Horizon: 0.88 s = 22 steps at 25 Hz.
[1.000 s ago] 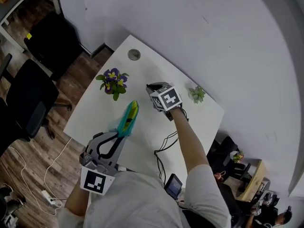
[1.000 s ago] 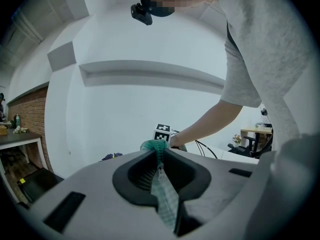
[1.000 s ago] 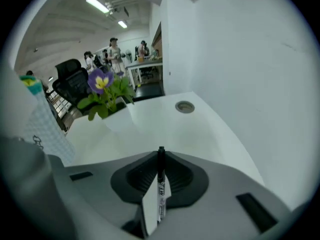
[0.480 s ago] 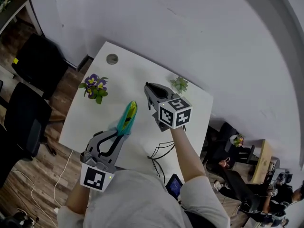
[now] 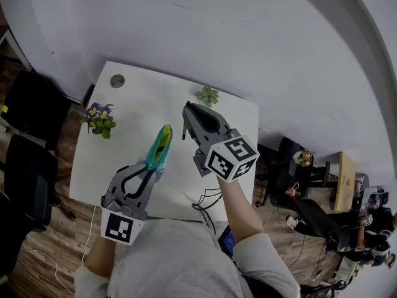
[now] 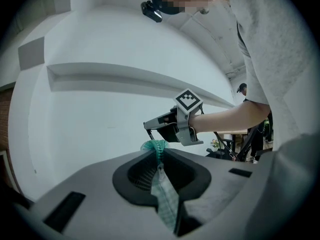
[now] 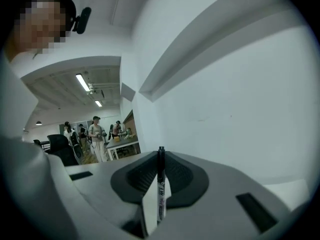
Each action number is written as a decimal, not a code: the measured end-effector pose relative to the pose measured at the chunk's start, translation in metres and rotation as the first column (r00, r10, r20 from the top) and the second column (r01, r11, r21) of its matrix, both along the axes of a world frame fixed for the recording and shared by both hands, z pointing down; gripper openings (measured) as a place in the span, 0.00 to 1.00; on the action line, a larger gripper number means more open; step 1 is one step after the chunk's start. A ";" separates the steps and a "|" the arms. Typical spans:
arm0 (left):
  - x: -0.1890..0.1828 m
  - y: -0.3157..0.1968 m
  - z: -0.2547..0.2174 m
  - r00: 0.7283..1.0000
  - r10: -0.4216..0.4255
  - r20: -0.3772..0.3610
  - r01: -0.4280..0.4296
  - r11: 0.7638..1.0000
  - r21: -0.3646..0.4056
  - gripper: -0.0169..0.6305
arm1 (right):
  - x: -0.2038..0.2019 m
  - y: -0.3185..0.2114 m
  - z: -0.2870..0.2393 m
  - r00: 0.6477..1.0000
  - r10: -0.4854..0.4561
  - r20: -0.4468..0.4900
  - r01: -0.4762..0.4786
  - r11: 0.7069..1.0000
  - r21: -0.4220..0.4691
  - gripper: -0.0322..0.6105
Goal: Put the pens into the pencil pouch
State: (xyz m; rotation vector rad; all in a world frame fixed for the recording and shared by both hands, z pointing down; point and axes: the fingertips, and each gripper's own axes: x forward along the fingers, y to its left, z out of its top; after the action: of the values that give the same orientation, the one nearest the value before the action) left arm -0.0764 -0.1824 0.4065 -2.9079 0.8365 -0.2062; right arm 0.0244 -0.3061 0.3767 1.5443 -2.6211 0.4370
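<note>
Your pouch [image 5: 160, 149] hangs over the middle of the tabletop [image 5: 133, 113]; the surface round it lies bare. Purple flowers [image 5: 98, 118] stand at nine o'clock, a small green plant [image 5: 206, 95] at one, black cables [image 5: 208, 198] at five.

Blurred, unreadable print on the pen [image 7: 160, 186]; nothing legible

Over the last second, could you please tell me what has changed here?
The right claw has risen from the table and now sits beside the pouch, with the pen clamped in it. The left claw still holds the pouch up. The flowers and succulent are unmoved.
</note>
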 end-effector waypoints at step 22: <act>0.053 0.023 -0.024 0.991 0.134 -0.006 -0.133 0.988 0.075 0.12 | 0.018 0.074 -0.099 0.965 -0.011 0.263 -0.071 0.951 0.301 0.14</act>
State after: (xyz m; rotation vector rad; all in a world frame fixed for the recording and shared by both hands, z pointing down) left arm -0.0236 -0.1593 0.3827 -2.8833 0.6326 -0.1442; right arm 0.0426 -0.2324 0.2781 1.7227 -2.9926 0.2564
